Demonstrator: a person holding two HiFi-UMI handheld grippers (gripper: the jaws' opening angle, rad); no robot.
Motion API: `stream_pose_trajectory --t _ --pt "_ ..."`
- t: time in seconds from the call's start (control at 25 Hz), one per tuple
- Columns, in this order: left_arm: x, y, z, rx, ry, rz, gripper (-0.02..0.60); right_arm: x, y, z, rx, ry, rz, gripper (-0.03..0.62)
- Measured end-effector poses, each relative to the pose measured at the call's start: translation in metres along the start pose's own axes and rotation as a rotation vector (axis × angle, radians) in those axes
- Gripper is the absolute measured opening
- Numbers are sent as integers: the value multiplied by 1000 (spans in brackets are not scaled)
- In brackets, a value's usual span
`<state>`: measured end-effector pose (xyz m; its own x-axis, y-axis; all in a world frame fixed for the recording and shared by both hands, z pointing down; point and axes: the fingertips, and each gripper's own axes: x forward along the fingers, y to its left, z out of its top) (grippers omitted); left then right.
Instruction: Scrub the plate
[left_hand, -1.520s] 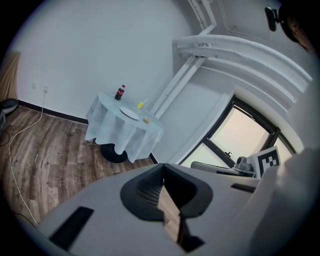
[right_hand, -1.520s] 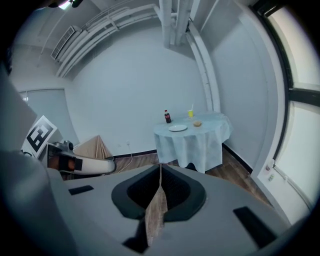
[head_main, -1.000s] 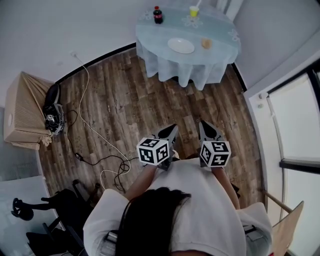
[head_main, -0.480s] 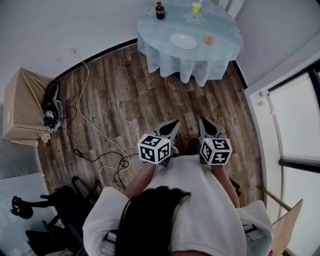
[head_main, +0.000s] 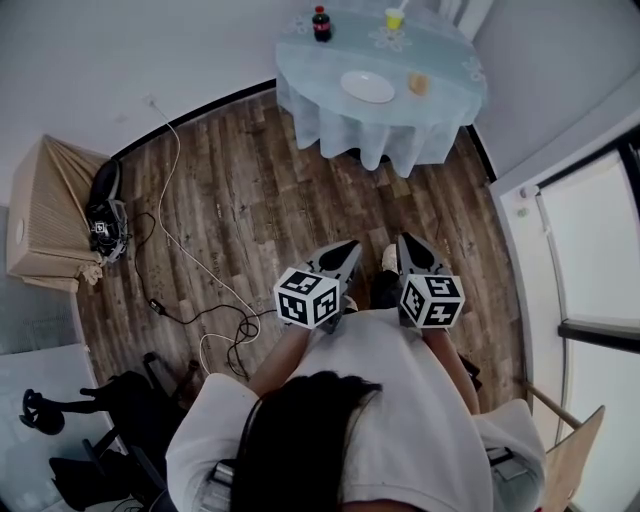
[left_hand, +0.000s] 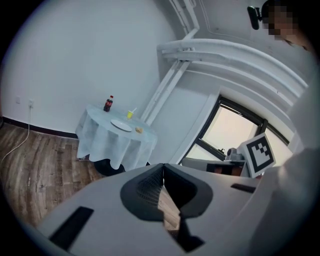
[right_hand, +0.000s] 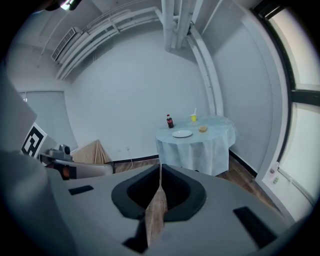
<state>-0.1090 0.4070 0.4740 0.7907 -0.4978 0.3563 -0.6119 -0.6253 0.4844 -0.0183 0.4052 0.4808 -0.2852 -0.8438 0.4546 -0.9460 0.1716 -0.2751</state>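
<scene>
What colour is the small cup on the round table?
Yellow. The small cup shows best in the head view.

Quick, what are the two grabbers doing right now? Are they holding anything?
Left gripper: closed, nothing between its jaws.
Right gripper: closed, nothing between its jaws.

White walls (head_main: 90, 60), wood-plank floor (head_main: 250, 200), round cloth-covered table (head_main: 340, 125), window (head_main: 597, 240) at right
</scene>
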Motion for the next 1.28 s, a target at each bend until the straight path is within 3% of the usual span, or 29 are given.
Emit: stream_pose_trajectory --t 0.28,0.8,1.28 --pt "15 10 8 -39 -13 38 9 17 -12 12 -20 12 32 36" --pt "69 23 17 -83 48 92 9 62 -49 33 -9 69 105 37" --pt "132 37 56 -64 54 131 9 109 -93 78 -1 72 159 37"
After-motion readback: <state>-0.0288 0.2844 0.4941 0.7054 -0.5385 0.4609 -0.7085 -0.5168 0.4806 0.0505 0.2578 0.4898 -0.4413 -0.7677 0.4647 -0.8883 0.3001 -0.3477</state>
